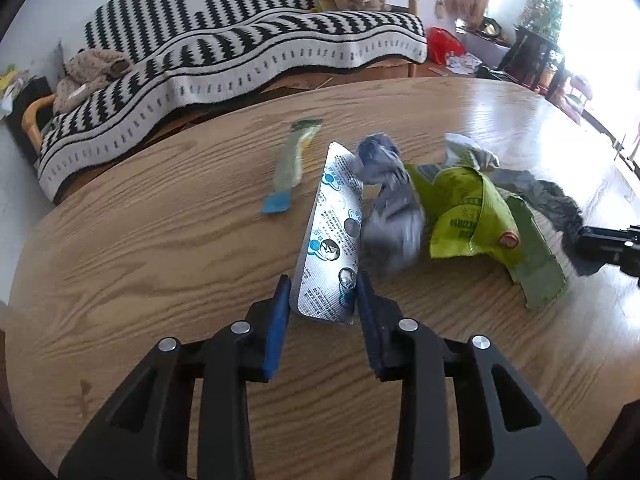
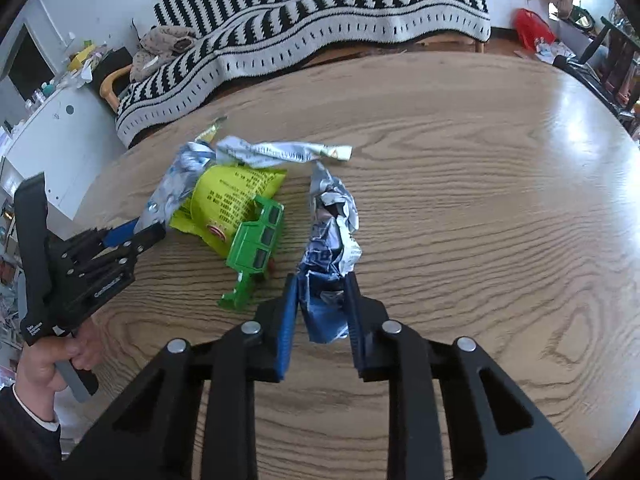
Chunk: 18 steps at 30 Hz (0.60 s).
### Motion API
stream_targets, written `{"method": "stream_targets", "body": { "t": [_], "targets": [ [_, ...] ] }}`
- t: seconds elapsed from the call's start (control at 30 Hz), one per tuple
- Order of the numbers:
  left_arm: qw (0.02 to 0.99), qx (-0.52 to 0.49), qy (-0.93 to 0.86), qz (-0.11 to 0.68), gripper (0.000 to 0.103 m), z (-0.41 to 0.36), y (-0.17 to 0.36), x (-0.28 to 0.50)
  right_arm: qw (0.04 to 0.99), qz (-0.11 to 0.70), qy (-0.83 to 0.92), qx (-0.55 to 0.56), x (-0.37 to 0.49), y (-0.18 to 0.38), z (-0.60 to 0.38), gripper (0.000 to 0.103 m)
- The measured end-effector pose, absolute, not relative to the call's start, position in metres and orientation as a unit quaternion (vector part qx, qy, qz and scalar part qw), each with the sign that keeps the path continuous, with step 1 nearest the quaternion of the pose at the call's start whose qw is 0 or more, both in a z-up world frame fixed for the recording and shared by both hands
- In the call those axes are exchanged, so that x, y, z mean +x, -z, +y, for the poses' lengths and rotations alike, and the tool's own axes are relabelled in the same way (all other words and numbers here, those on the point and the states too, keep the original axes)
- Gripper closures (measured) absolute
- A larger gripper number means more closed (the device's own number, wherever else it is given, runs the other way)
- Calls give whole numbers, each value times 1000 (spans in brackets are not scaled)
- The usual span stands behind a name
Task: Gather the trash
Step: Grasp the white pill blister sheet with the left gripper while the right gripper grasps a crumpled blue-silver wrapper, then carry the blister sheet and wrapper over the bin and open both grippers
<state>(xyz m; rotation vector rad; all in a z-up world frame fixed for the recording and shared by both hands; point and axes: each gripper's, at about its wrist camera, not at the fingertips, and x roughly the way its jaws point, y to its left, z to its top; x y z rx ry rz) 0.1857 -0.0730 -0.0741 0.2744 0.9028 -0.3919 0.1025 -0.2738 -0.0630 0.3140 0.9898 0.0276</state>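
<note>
Foil crackles under both grips: the left gripper [image 1: 322, 300] pinches the near end of a stiff silver blister pack [image 1: 330, 236], jaws narrowed onto it, while the right gripper [image 2: 322, 300] squeezes a crumpled silvery wrapper [image 2: 332, 240]. Slick foil could slide out on the lift, or the wrapper tear. Beyond lie a glossy lime packet [image 2: 232, 204] and green carton scrap [image 2: 256, 248] on the wood-grain table [image 2: 480, 200].

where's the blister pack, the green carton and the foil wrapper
blister pack [image 1: 330, 240], left wrist view, middle of its foil back
green carton [image 2: 256, 246], right wrist view, printed side
foil wrapper [image 2: 332, 240], right wrist view, crumpled middle
</note>
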Motion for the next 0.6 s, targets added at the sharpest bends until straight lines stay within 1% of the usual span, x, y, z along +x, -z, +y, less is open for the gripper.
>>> {"method": "stream_targets", "body": {
  "t": [0.1, 0.37, 0.6],
  "targets": [
    [878, 117, 176, 430, 71, -58, 65, 180, 873, 464, -15, 148, 96, 55, -274, 80],
    [885, 120, 170, 416, 71, -44, 44, 159, 885, 444, -21, 141, 83, 35, -269, 80],
    [881, 120, 198, 414, 70, -62, 22, 126, 894, 426, -19, 136, 57, 15, -282, 80]
  ]
}}
